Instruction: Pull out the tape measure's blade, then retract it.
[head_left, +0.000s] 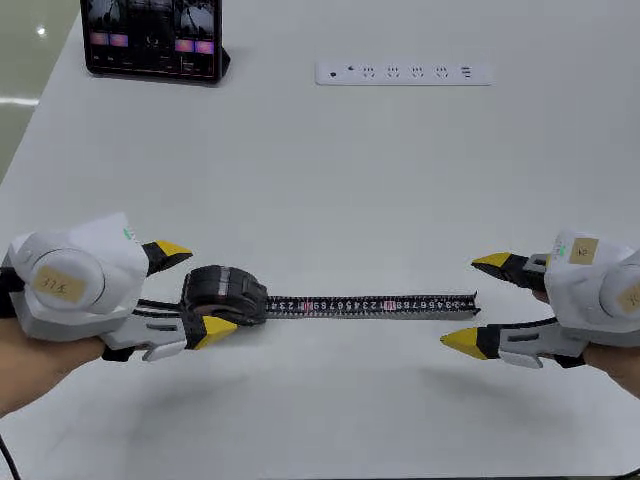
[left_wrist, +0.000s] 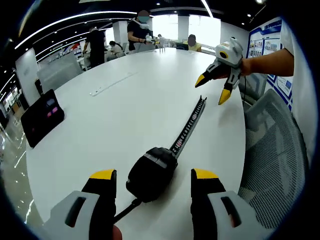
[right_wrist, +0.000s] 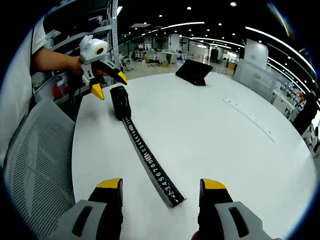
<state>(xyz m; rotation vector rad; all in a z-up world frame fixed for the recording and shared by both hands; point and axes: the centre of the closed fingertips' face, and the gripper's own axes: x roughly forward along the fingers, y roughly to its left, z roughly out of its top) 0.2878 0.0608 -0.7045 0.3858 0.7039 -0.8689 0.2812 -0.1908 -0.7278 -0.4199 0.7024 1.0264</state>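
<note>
The black tape measure case (head_left: 225, 293) lies on the white table (head_left: 330, 190). Its dark blade (head_left: 380, 304) is pulled out flat to the right. My left gripper (head_left: 195, 290) is open, one yellow-tipped jaw on each side of the case (left_wrist: 152, 172), with gaps showing. My right gripper (head_left: 477, 302) is open too, and the blade's free end (right_wrist: 175, 200) lies between its tips, not pinched. The left gripper view looks along the blade (left_wrist: 189, 127) to the right gripper (left_wrist: 212, 90). The right gripper view looks back along the blade (right_wrist: 150, 165) to the case (right_wrist: 120, 101) and the left gripper (right_wrist: 110, 86).
A dark tablet (head_left: 152, 38) stands at the table's far left. A white power strip (head_left: 403, 73) lies at the far middle. A grey mesh chair (right_wrist: 37, 165) sits by the table's near edge. People stand in the far background (left_wrist: 142, 27).
</note>
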